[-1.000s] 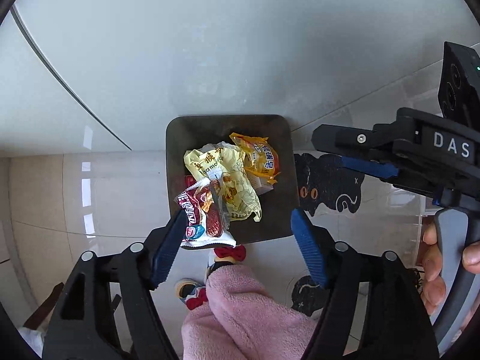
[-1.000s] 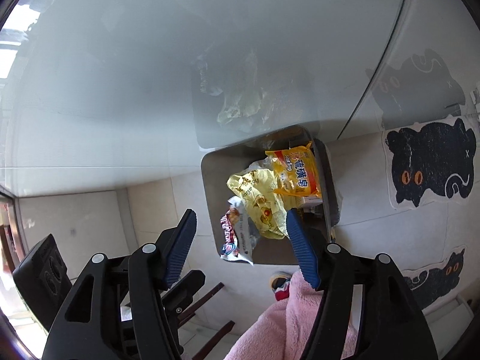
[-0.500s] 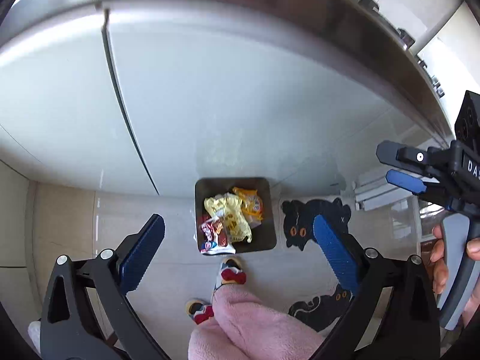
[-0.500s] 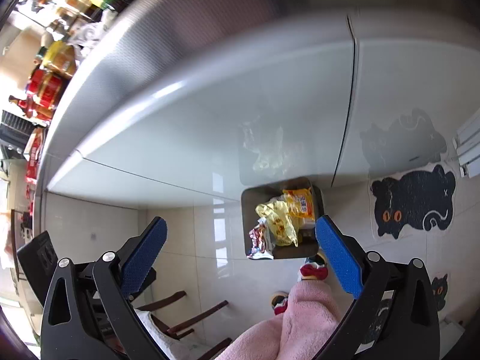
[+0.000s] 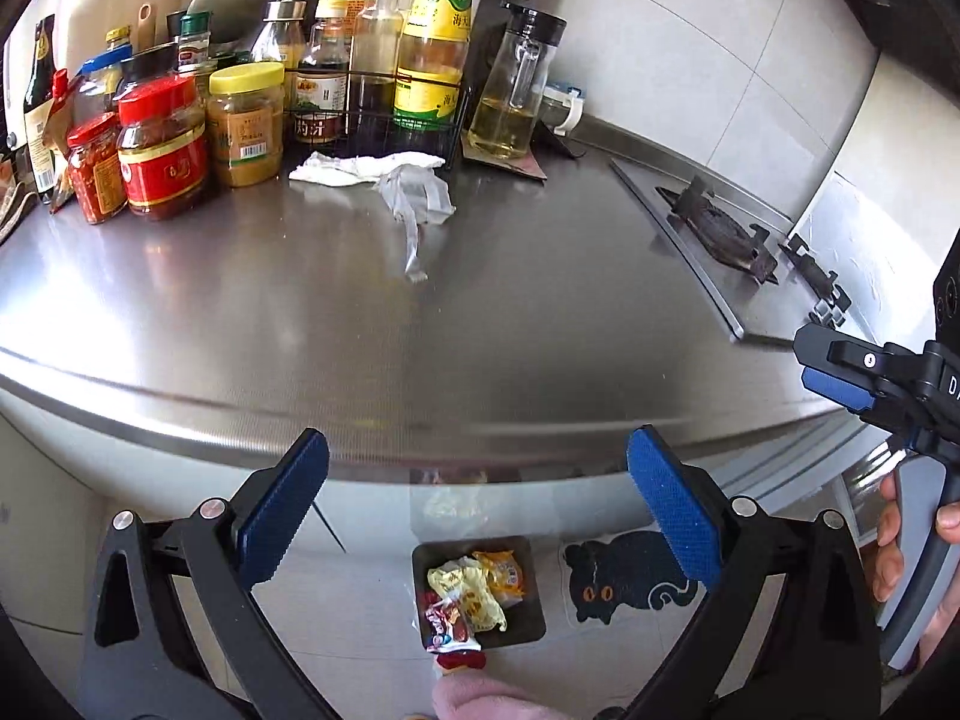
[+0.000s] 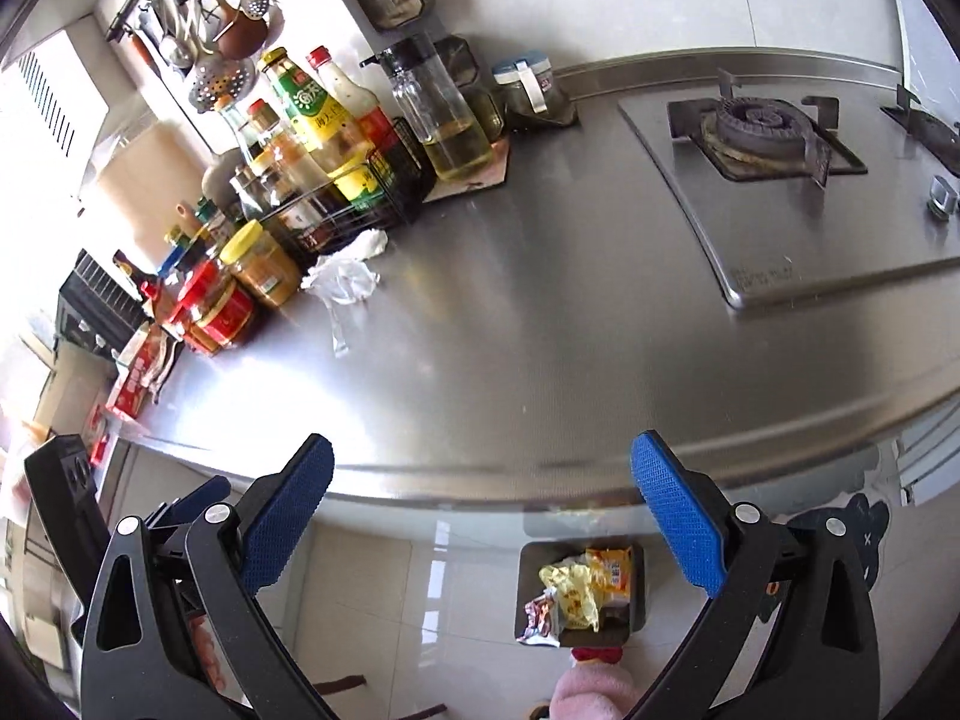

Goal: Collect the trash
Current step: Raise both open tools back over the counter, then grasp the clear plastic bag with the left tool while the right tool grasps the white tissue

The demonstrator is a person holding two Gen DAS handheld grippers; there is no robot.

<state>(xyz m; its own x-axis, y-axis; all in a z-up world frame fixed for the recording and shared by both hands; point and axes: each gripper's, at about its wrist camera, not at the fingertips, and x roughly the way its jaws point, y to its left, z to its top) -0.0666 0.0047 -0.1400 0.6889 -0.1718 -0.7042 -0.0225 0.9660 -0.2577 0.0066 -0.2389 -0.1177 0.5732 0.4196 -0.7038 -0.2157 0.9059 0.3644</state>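
Note:
A dark square trash bin (image 5: 528,618) stands on the floor below the counter edge, holding yellow, orange and red snack wrappers (image 5: 471,591); it also shows in the right wrist view (image 6: 636,618). On the steel counter (image 5: 480,312) lie a crumpled white tissue (image 5: 360,167) and a clear plastic wrapper (image 5: 417,198), near the bottles; both show in the right wrist view, tissue (image 6: 369,243) and wrapper (image 6: 342,282). My left gripper (image 5: 477,504) is open and empty. My right gripper (image 6: 483,510) is open and empty; it also shows at the right of the left wrist view (image 5: 840,378).
Sauce jars (image 5: 162,147) and oil bottles (image 5: 432,42) crowd the counter's back left. A gas hob (image 6: 756,132) sits at the right. A black cat floor mat (image 5: 624,576) lies beside the bin. My slippered foot (image 5: 459,660) is at the bin's near edge.
Both grippers have risen from just above the bin to counter height and opened wide. The counter with its jars, tissue and wrapper has come into view.

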